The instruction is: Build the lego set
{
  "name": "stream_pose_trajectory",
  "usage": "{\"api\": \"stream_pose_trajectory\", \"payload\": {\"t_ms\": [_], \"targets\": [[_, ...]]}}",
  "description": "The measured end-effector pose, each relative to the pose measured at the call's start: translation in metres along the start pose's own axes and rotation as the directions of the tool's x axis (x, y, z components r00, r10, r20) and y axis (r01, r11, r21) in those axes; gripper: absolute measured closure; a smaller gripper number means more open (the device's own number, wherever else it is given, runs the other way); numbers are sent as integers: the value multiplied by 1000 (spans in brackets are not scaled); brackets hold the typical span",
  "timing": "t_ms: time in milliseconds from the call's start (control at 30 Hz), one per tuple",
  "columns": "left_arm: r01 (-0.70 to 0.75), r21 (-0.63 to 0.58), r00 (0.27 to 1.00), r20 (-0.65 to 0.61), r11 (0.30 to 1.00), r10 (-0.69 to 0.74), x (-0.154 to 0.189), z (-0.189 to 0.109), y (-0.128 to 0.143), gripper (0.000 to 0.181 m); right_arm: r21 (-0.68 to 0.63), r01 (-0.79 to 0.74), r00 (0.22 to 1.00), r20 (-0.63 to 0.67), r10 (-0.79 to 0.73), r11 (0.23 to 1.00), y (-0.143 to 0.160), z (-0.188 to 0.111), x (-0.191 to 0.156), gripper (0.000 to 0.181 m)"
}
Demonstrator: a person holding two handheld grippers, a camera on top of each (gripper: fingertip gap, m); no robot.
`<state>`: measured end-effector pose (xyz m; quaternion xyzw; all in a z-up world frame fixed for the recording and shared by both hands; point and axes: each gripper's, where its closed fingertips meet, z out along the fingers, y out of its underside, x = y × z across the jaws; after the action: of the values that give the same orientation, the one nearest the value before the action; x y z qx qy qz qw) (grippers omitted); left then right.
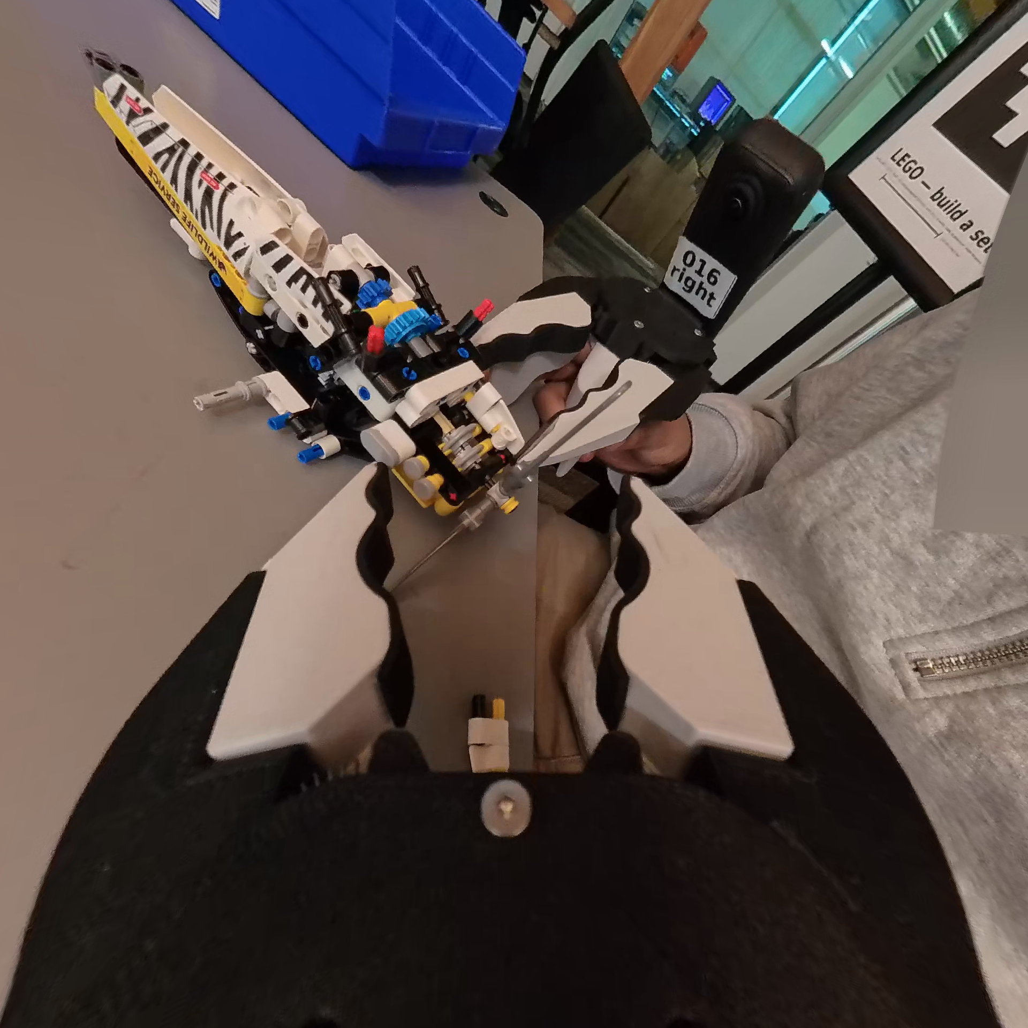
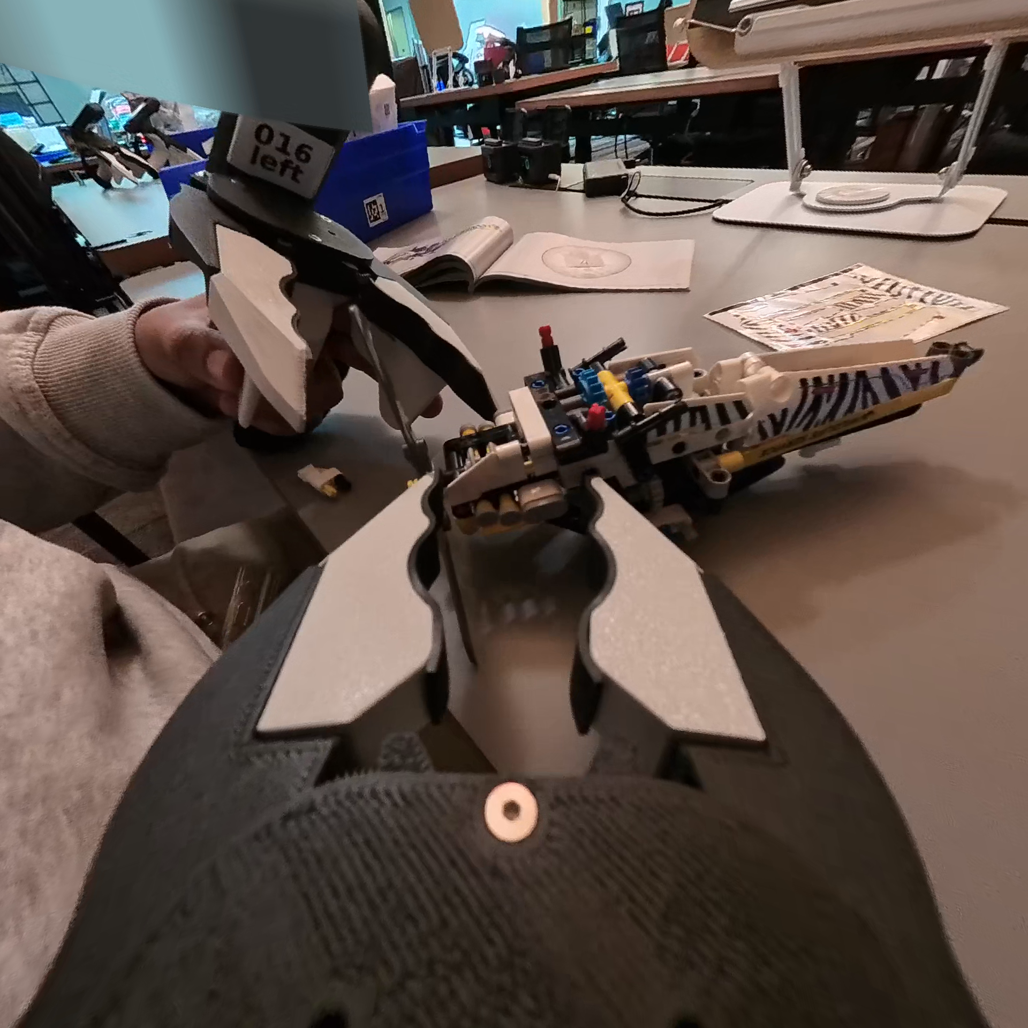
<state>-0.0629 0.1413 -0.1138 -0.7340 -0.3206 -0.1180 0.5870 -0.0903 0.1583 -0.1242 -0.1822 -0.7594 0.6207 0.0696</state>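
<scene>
The partly built Lego model (image 1: 334,311), a zebra-striped white, black and yellow body with blue gears and red pins, lies on the grey table (image 1: 111,445). In the right wrist view its front end (image 2: 517,473) sits between the fingers of my right gripper (image 2: 517,484), which is shut on it. That gripper also shows in the left wrist view (image 1: 517,403). My left gripper (image 1: 503,478) is open and empty just in front of the model's nose; it also shows in the right wrist view (image 2: 384,417). A small white piece with black and yellow pins (image 1: 489,734) lies near the table edge.
A blue bin (image 1: 389,72) stands behind the model. An open instruction booklet (image 2: 528,261), a sticker sheet (image 2: 851,311) and a white stand (image 2: 862,206) lie farther back. The table edge (image 1: 538,361) is close, with a person's grey sleeve (image 1: 779,445) beside it.
</scene>
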Motion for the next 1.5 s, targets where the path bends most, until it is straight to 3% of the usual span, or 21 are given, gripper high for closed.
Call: {"api": "stream_pose_trajectory", "payload": {"t_ms": [1500], "targets": [[-13,-76,993,117,997,22,-4,12,13,109,33,9,997,-72,-7,999,-4,2,1,143]]}}
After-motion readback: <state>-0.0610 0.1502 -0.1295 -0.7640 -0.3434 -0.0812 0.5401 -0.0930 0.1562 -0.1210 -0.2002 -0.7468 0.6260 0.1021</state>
